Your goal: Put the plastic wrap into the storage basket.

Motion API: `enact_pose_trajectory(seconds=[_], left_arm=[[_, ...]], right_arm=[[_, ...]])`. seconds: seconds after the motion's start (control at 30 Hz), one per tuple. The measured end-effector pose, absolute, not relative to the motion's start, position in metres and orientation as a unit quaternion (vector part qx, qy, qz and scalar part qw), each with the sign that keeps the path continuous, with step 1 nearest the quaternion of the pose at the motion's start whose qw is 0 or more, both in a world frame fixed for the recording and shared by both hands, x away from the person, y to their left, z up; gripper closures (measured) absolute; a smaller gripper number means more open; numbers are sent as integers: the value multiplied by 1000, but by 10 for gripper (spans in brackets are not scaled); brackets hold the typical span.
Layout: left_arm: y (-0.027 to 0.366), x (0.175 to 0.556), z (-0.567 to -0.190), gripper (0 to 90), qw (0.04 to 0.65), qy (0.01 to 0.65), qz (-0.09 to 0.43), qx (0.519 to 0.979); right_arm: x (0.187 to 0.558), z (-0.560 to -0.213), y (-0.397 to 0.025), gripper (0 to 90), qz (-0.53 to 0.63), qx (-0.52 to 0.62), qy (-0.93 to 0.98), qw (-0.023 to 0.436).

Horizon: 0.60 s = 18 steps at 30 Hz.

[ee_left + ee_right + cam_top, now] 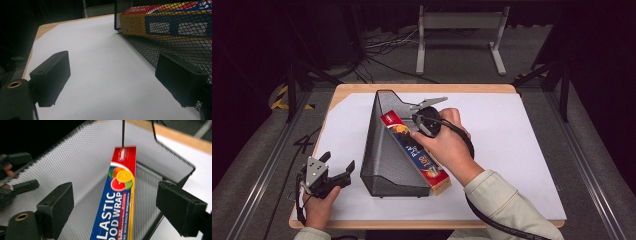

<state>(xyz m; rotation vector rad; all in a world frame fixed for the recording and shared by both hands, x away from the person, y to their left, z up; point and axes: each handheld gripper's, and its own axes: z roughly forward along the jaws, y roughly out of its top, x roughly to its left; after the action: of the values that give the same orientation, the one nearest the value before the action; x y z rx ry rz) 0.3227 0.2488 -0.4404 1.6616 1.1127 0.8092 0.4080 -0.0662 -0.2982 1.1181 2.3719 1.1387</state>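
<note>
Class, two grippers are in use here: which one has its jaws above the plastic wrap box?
The right gripper, jaws open over the box in the mesh holder. The left gripper sits apart, over white paper.

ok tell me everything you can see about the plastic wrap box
The plastic wrap box is a long, slim carton, seemingly cardboard, red and blue with citrus fruit pictures and white lettering. It looks closed. It lies slanted in the black mesh holder, its far end against the holder's back wall and its near end poking out of the open front. The open right gripper straddles it without clamping.
</note>
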Motion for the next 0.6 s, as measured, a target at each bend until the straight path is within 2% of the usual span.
enact_pose_trajectory(seconds=[0.27,0.6], left_arm=[[249,324,-441,137,477,455,328,677],[247,324,-440,144,469,457,334,678]], right_arm=[[404,-286,-83,156,427,372,812,143],[405,-283,-109,147,409,385,815,145]])
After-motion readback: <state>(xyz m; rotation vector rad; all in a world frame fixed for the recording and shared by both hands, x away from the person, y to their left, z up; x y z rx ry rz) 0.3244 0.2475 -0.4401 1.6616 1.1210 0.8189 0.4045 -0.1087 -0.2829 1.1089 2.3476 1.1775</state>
